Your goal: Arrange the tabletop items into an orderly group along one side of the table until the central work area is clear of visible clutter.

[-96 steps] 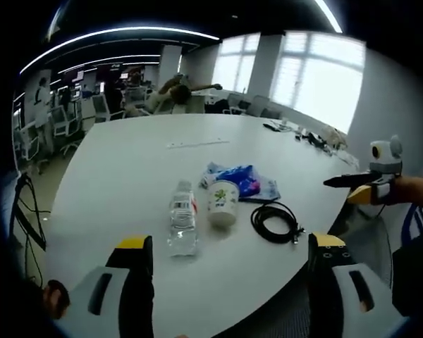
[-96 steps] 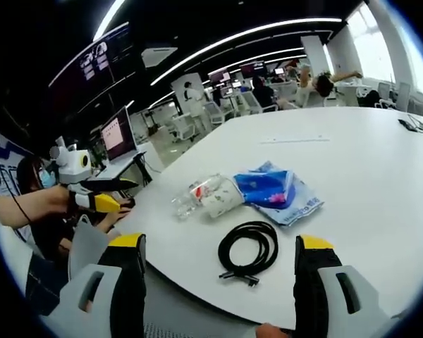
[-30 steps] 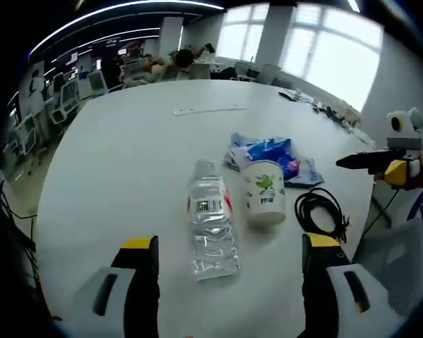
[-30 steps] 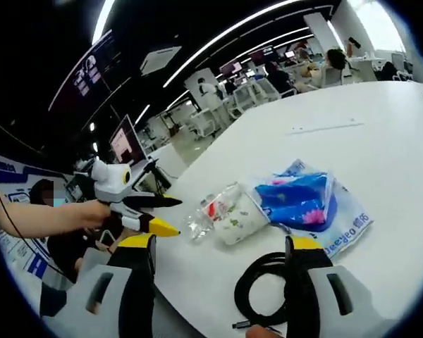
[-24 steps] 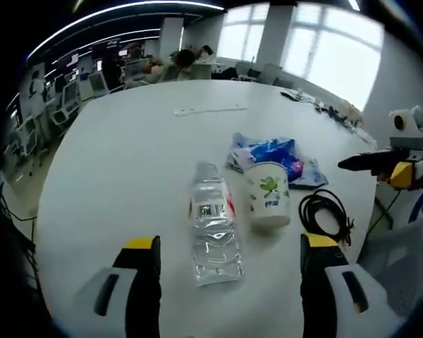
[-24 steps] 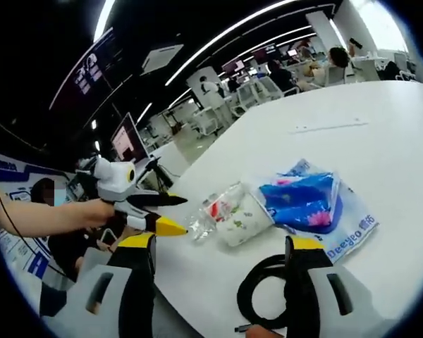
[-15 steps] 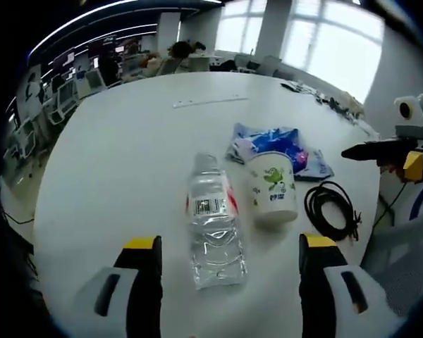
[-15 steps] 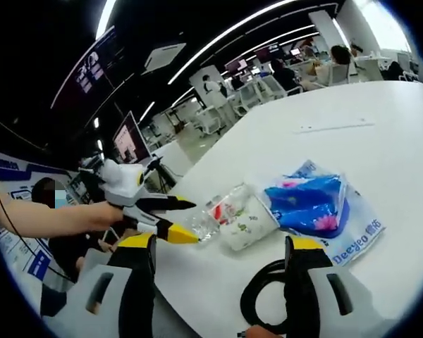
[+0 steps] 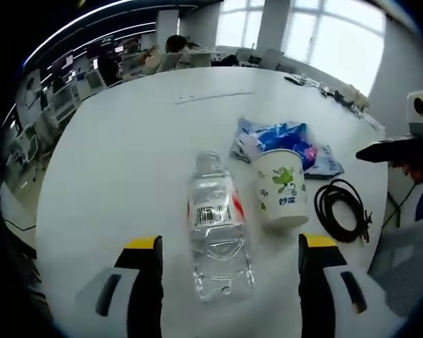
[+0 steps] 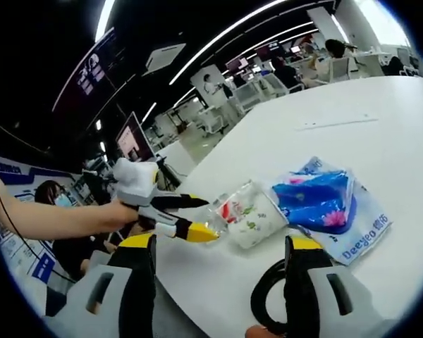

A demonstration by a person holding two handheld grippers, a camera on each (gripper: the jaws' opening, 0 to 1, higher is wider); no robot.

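Clear bottle (image 9: pixel 217 227) between left fingers (image 9: pixel 142 282)

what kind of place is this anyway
Most likely an open-plan office or lab. A large round white table stands in front of rows of desks with monitors and office chairs, under long ceiling strip lights, with big bright windows behind.

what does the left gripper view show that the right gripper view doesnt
The left gripper view alone shows the black cable as a whole coil, the barcode on the water bottle, and bright windows. The right gripper view alone shows the left gripper open beside the bottle, the arm holding it, and "Deeyeo" printed on the blue packet. Both show the bottle, the paper cup, the packet, the cable and the white table.
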